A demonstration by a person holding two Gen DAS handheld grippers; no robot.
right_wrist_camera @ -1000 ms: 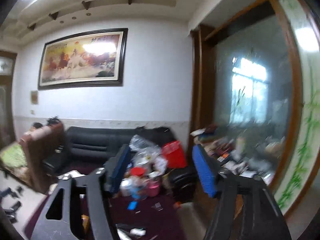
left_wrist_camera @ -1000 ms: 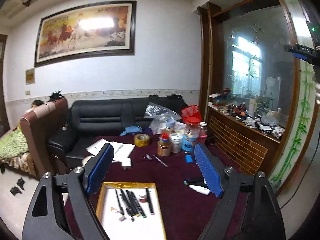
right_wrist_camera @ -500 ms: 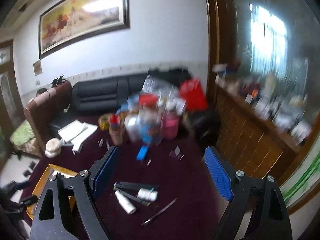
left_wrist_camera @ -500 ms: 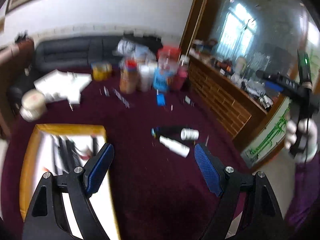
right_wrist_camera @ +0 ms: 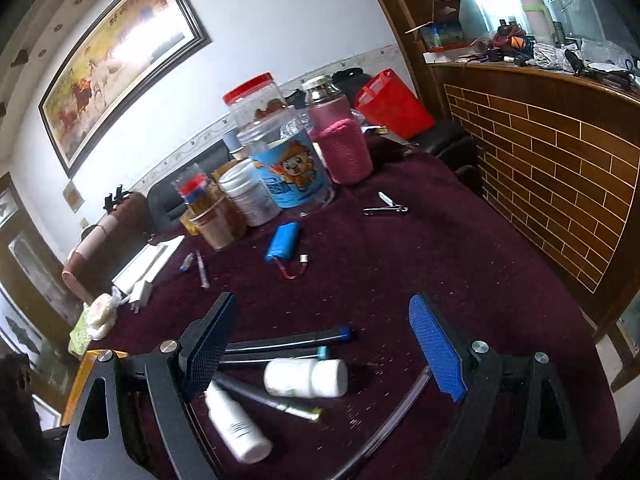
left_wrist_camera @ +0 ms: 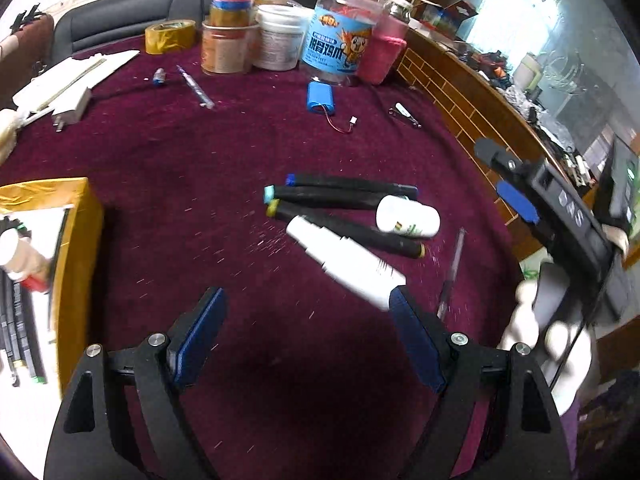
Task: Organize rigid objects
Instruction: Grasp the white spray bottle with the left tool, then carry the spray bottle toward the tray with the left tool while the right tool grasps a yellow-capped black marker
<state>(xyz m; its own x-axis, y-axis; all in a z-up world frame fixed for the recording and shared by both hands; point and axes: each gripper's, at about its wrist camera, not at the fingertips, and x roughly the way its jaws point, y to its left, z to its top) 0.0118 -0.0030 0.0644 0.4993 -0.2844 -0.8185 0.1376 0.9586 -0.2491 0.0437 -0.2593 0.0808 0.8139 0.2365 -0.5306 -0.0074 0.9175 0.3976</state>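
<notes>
Markers (right_wrist_camera: 288, 346) lie crosswise just ahead of the right tool (right_wrist_camera: 334, 344), nearer; both tools wide open, empty.

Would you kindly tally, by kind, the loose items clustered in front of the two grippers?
Black markers: 3
White spray bottle: 1
White pill bottle: 1
Clear pen: 1
Total: 6

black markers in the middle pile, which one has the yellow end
The marker nearest the left gripper, lying under the white spray bottle. The other two have blue and teal ends.
</notes>
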